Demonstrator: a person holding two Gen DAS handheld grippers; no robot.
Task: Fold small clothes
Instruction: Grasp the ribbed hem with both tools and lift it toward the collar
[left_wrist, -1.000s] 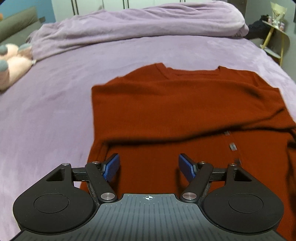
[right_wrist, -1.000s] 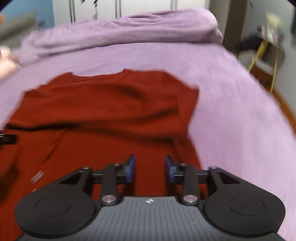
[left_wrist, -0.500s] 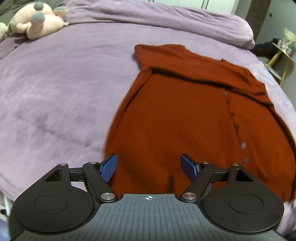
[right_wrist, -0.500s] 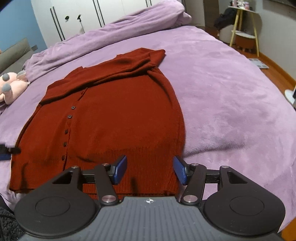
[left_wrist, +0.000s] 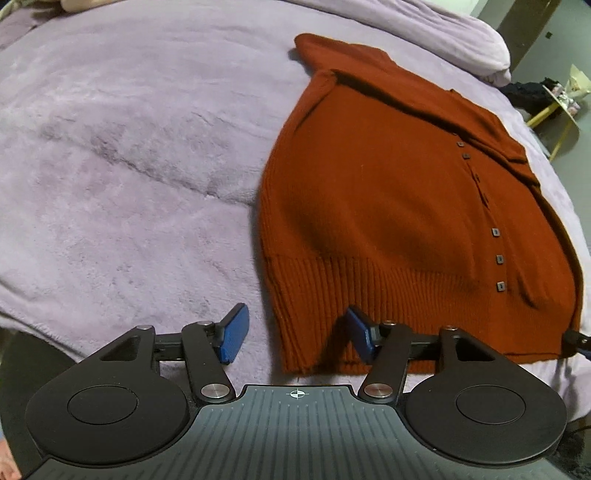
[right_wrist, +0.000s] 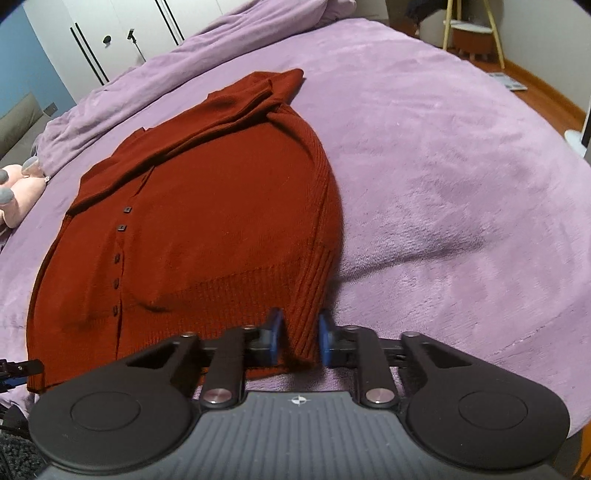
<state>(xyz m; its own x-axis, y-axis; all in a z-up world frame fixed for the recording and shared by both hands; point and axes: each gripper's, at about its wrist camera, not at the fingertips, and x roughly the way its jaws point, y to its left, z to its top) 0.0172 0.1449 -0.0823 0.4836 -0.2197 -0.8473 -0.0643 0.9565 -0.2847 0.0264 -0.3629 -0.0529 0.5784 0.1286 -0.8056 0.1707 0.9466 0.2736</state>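
Rust-red knit button cardigan (left_wrist: 388, 206) flat on purple bed (left_wrist: 129, 166); left hand-held gripper (left_wrist: 295, 338) apart at hem corner, right hand-held gripper (right_wrist: 298, 338) clamped on other corner.

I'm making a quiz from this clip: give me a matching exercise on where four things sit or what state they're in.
1 left tool
2 right tool
3 cardigan
4 plush toy

a far left on the bed
b open at the near left hem corner
c closing on the near right hem corner
d flat, sleeves folded across the top

Pairs: 1-b, 2-c, 3-d, 4-a
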